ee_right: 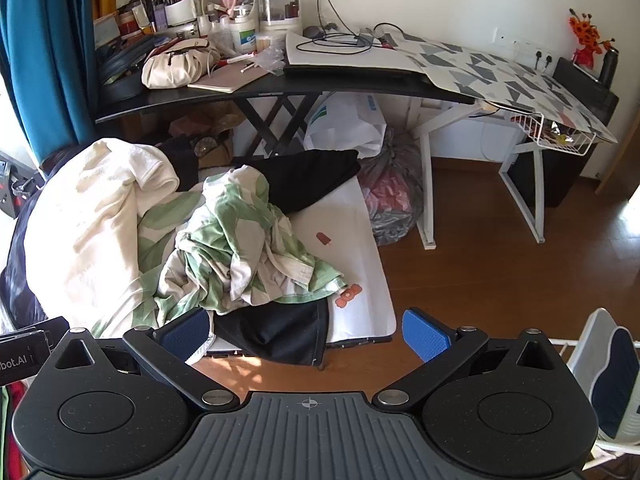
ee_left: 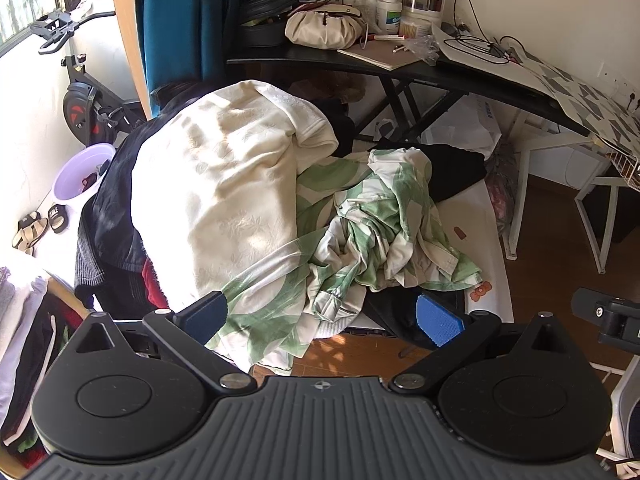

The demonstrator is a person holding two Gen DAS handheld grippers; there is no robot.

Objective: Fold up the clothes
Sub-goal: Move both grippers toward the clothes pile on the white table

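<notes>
A heap of clothes lies on a low white mat (ee_right: 348, 240). On top is a crumpled green-and-white patterned garment (ee_left: 360, 216) (ee_right: 240, 248). A large cream cloth (ee_left: 208, 184) (ee_right: 92, 224) covers the left of the heap, over dark clothing. A black garment (ee_right: 280, 332) hangs over the mat's near edge, and another black piece (ee_right: 316, 176) lies at the far end. My left gripper (ee_left: 324, 318) hovers open above the heap's near side, with nothing between its blue pads. My right gripper (ee_right: 306, 334) is open too, above the near black garment, holding nothing.
A cluttered black desk (ee_right: 280, 88) stands behind the heap, with a white-framed table (ee_right: 520, 80) to its right. Filled plastic bags (ee_right: 392, 200) sit under the desk. An exercise bike (ee_left: 84, 104) and a lilac basin (ee_left: 82, 170) are at the left. Wooden floor (ee_right: 500, 272) spreads right.
</notes>
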